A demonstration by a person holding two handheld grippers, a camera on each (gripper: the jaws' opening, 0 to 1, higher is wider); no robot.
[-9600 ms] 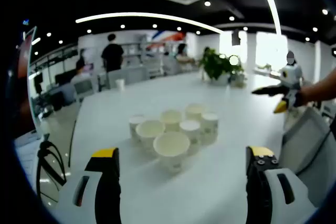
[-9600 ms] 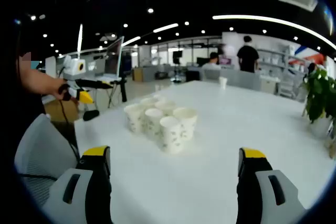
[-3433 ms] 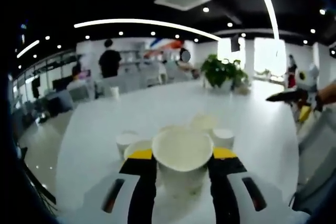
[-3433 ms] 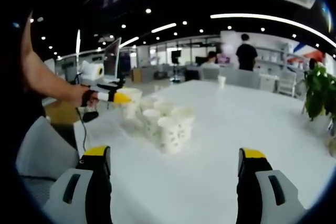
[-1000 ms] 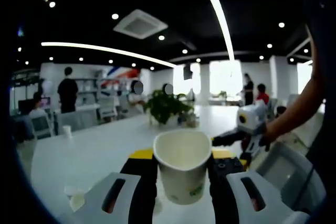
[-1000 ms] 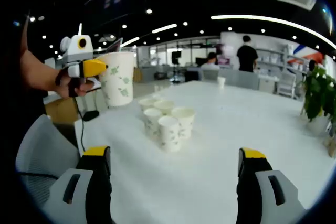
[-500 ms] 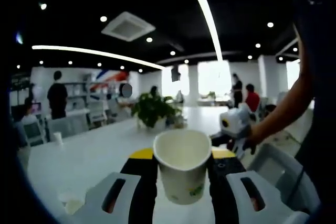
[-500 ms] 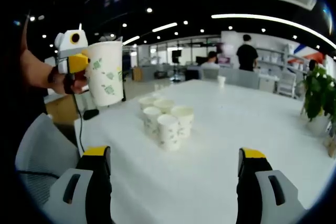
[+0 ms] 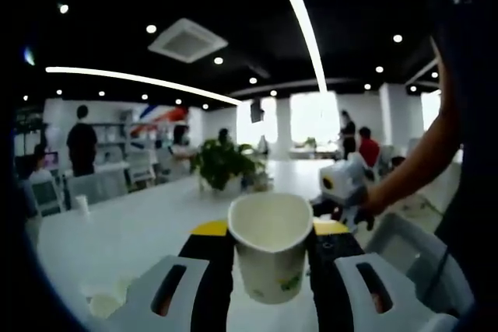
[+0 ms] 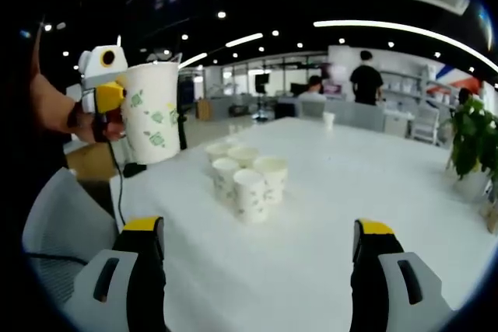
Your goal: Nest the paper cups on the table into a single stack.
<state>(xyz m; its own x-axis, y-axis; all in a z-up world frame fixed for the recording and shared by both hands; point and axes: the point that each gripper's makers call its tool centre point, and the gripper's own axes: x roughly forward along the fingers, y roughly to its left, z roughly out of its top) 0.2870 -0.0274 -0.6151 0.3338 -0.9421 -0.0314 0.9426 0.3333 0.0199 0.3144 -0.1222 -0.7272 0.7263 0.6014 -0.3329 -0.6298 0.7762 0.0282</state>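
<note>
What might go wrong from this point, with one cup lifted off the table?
The left gripper pinches the cup hard enough to flatten its rim; a bent rim may nest badly. The cluster stands packed together, so lowering the cup onto one may knock its neighbours. The right gripper is open and far from steadying them.

Open office, long white table [image 10: 373, 192], potted plant [image 9: 222, 165], ceiling strip lights [image 9: 299, 17]
</note>
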